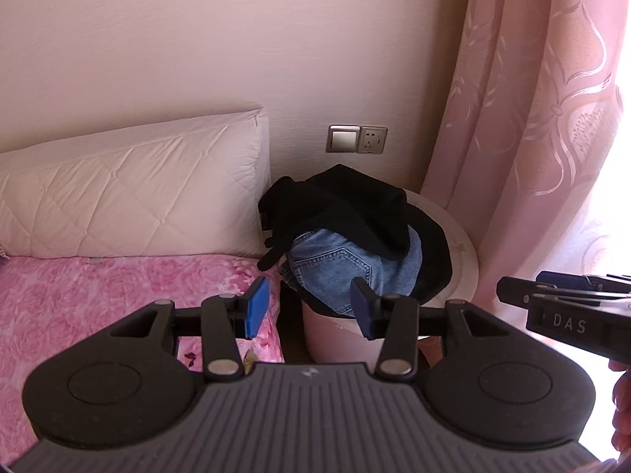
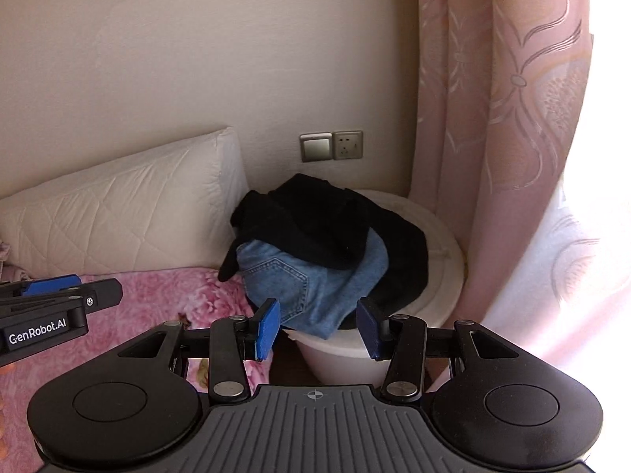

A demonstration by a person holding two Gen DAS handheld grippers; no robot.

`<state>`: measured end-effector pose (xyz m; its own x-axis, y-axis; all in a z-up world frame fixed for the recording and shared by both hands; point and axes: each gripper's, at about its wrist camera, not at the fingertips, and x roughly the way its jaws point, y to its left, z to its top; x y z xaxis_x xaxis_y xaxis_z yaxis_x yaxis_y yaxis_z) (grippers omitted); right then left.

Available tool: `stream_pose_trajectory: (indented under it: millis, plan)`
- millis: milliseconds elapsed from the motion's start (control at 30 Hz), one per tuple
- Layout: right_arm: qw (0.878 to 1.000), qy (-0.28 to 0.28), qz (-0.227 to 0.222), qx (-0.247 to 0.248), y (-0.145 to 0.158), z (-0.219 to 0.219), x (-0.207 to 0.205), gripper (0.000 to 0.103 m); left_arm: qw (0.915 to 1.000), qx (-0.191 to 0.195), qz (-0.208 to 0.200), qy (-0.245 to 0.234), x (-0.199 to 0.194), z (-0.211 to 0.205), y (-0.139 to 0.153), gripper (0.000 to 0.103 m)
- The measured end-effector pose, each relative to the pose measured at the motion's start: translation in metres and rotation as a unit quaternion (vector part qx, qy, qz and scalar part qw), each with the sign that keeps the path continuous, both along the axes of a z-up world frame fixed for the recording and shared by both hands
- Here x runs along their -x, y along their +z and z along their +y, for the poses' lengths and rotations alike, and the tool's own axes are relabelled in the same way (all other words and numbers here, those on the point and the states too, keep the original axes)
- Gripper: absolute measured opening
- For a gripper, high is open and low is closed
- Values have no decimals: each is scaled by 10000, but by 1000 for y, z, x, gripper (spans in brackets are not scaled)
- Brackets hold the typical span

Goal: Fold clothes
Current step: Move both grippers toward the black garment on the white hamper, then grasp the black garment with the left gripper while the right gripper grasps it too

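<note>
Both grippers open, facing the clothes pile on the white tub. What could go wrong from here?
1. The black garment drapes over the jeans; pulling the denim first would likely drag the black one along or drop it off the tub.
2. The pile overhangs the tub rim beside the bed; a tug may tip it into the gap.
3. The left gripper and right gripper aim at the same spot and may collide.

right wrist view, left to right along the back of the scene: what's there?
White quilted pillow → pile of black garment over blue denim jeans on a white round tub → pink patterned curtain. The silver wall switch and socket plate sits above the pile.
</note>
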<state>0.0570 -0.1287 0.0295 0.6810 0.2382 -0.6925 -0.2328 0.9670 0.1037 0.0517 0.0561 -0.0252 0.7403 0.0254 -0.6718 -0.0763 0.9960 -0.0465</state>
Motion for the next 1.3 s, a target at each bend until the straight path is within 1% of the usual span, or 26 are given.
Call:
stream_pose_trajectory:
  millis: [367, 567, 667, 767, 833, 900, 967, 1167, 1300]
  plan:
    - [9999, 83, 143, -5, -9, 6, -17, 47, 9996, 217, 189, 81, -16, 5, -8, 41]
    - [9997, 113, 226, -25, -17, 4, -31, 47, 9991, 248, 308, 179, -33, 5, -18, 41]
    - [9995, 109, 262, -121, -23, -2, -41, 47, 9990, 300, 318, 136, -44, 5, -25, 41]
    - [9992, 129, 240, -281, -31, -14, -53, 47, 9995, 210, 225, 100, -56, 1, -32, 40]
    - [9991, 125, 228, -347, -37, -23, -64, 47, 9995, 143, 274, 101, -69, -2, -40, 40]
    - [9988, 102, 282, -391, -45, -30, -79, 47, 9989, 189, 388, 159, -86, -3, -48, 40]
    - [9980, 113, 444, -432, -55, -37, -98, 47, 9983, 230, 474, 254, -100, -3, -54, 40]
    - [9947, 164, 840, -566, -83, -64, -157, 47, 9949, 238, 882, 431, -161, -4, -77, 40]
    - [9937, 188, 1005, -462, -102, -77, -198, 47, 9918, 288, 1127, 522, -202, -7, -96, 40]
